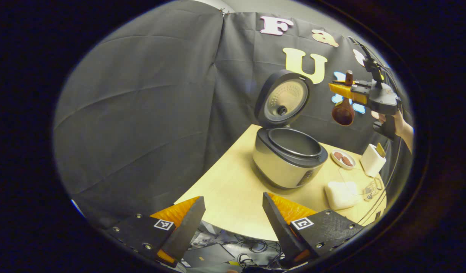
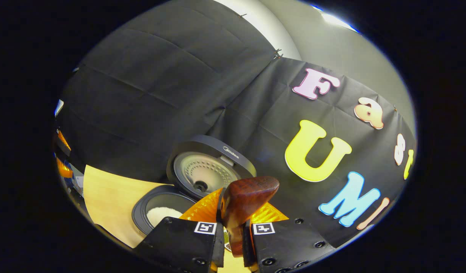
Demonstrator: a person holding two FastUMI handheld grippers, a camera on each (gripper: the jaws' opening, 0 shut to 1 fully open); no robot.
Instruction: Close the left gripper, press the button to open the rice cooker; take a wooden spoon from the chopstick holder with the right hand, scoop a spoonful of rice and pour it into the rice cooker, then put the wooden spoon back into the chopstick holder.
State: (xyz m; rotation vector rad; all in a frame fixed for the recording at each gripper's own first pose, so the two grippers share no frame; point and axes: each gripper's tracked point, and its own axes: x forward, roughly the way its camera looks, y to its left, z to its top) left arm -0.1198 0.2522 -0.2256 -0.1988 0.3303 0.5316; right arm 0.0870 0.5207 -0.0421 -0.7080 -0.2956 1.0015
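The rice cooker (image 1: 289, 159) stands on the wooden table (image 1: 233, 189) with its lid (image 1: 284, 98) raised. My left gripper (image 1: 233, 204) is open at the table's near edge, short of the cooker, with nothing between its fingers. High at the right, a hand holds my right gripper (image 1: 341, 89), shut on the wooden spoon (image 1: 342, 112), whose bowl hangs down above the table to the right of the cooker. In the right gripper view, the spoon's handle (image 2: 246, 197) sticks up between the fingers of the right gripper (image 2: 233, 231). Below lies the open cooker (image 2: 160, 210) with white rice (image 2: 159, 215) inside.
The white chopstick holder (image 1: 372, 159) stands at the table's far right. A small plate (image 1: 342, 158) with brown pieces sits beside the cooker. A white container (image 1: 341, 194) lies nearer, next to a clear one. Cables lie on the floor below the table's edge.
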